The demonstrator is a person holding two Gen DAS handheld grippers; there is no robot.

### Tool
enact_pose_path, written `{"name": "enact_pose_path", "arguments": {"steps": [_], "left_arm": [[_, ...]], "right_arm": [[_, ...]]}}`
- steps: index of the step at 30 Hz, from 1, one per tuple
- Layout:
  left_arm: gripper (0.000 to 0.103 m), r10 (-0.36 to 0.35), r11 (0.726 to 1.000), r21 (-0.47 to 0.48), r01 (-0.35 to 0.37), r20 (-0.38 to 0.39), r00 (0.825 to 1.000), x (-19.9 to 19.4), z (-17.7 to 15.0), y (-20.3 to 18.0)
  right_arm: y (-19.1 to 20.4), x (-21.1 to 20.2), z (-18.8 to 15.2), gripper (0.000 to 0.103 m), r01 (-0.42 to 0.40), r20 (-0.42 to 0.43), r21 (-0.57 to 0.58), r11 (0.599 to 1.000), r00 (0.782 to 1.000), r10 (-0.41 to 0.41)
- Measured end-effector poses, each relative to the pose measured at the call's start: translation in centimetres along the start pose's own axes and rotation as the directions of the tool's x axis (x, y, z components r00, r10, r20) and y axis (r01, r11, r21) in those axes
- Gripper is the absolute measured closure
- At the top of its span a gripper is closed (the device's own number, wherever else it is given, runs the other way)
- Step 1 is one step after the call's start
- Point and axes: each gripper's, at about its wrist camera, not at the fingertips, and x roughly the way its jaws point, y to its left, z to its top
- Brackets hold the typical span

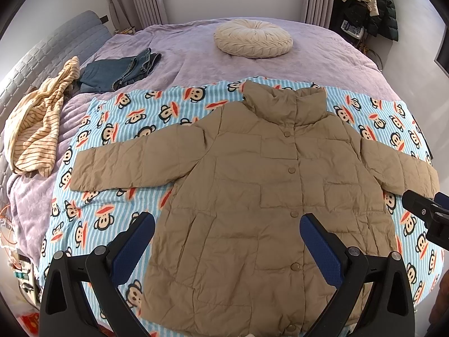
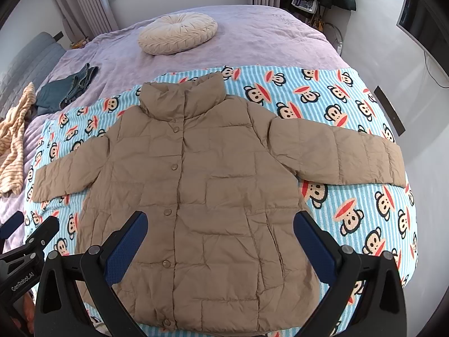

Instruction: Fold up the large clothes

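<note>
A tan puffer jacket (image 1: pixel 252 191) lies flat and buttoned on a monkey-print striped blanket (image 1: pixel 118 129), collar away from me, both sleeves spread out sideways. It also shows in the right wrist view (image 2: pixel 213 185). My left gripper (image 1: pixel 227 224) is open and empty, held above the jacket's lower half. My right gripper (image 2: pixel 220 224) is open and empty, also above the lower half. The right gripper shows at the right edge of the left wrist view (image 1: pixel 429 213), near the sleeve cuff. The left gripper shows at the left edge of the right wrist view (image 2: pixel 31 241).
The blanket (image 2: pixel 350 106) covers the near part of a purple bed (image 1: pixel 196 56). A round cream cushion (image 1: pixel 252 38) lies at the far end. Folded jeans (image 1: pixel 120 70) and a striped yellow garment (image 1: pixel 36 118) lie at the left. Coats (image 1: pixel 367 5) hang at the back right.
</note>
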Motion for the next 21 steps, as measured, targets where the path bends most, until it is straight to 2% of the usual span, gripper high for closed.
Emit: {"name": "enact_pose_path", "arguments": {"steps": [21], "left_arm": [[0.0, -0.002, 1.0, 0.003, 0.002, 0.0, 1.0, -0.02, -0.11, 0.04]], "right_arm": [[0.06, 0.08, -0.14, 0.0, 0.0, -0.003, 0.0, 1.0, 1.0, 0.0]]}}
